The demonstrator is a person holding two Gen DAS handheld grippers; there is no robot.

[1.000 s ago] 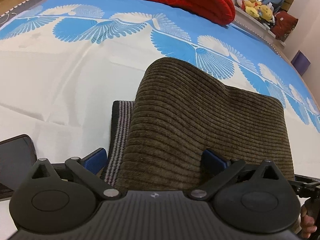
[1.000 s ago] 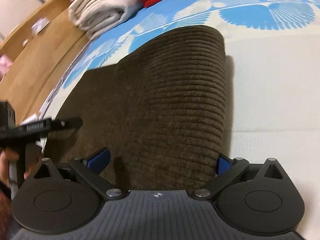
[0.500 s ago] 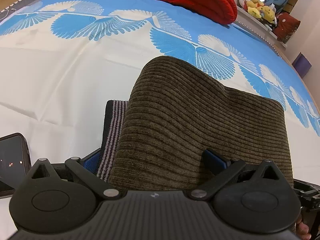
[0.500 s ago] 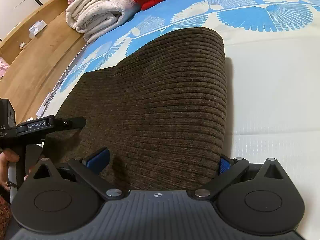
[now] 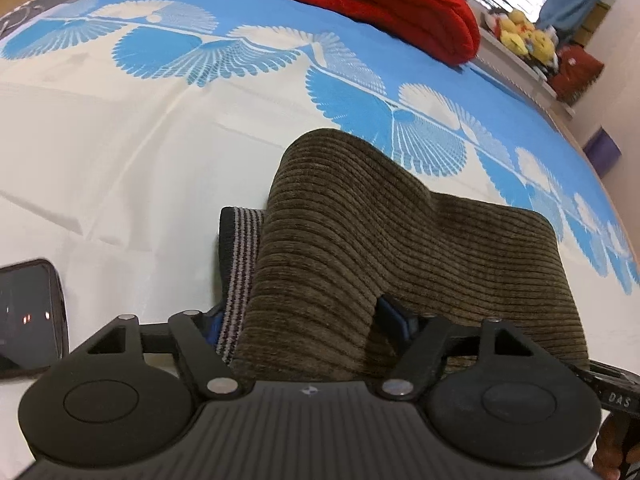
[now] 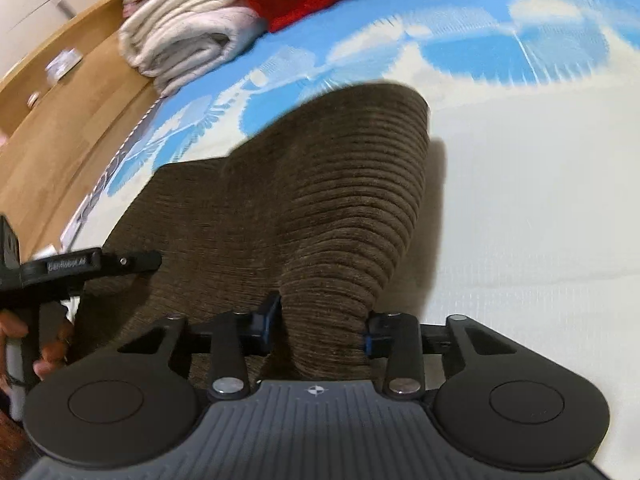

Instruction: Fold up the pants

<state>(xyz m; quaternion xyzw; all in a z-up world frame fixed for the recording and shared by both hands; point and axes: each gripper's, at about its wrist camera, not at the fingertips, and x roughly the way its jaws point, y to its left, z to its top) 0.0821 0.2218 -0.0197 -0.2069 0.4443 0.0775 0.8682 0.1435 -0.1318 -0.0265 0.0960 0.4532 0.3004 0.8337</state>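
Here, 2 hand-held claws work on brown corduroy pants (image 5: 400,248) lying on a bed (image 5: 120,160) with a white and blue fan-patterned cover. The pants are already folded into a thick band whose long axis runs side to side, from one claw to the other, with the rounded fold on the far side and the loose near edge at the claws. A striped waistband (image 5: 240,256) peeks out beneath the left end.

The left claw (image 5: 296,316) reaches forward and down over the near edge at the left end of the band. Its jaws have just been closing, with the bunched corduroy and waistband between them, and the cloth now fills the gap, so they appear to pinch it. The right claw (image 6: 320,320) sits at the right end of the same near edge. Its jaws have also just been closing and now squeeze a narrow gathered ridge of corduroy between the blue pads (image 6: 268,316).

Both claws are equally near the pants, each at its own end, and the cloth stretches away from them toward the far fold. Likely next is a lift of this near edge forward over the band, needing both ends raised evenly.

A dark phone (image 5: 28,312) lies left of the pants; a red blanket (image 5: 384,4) and a pale folded quilt (image 6: 180,40) rest well beyond.
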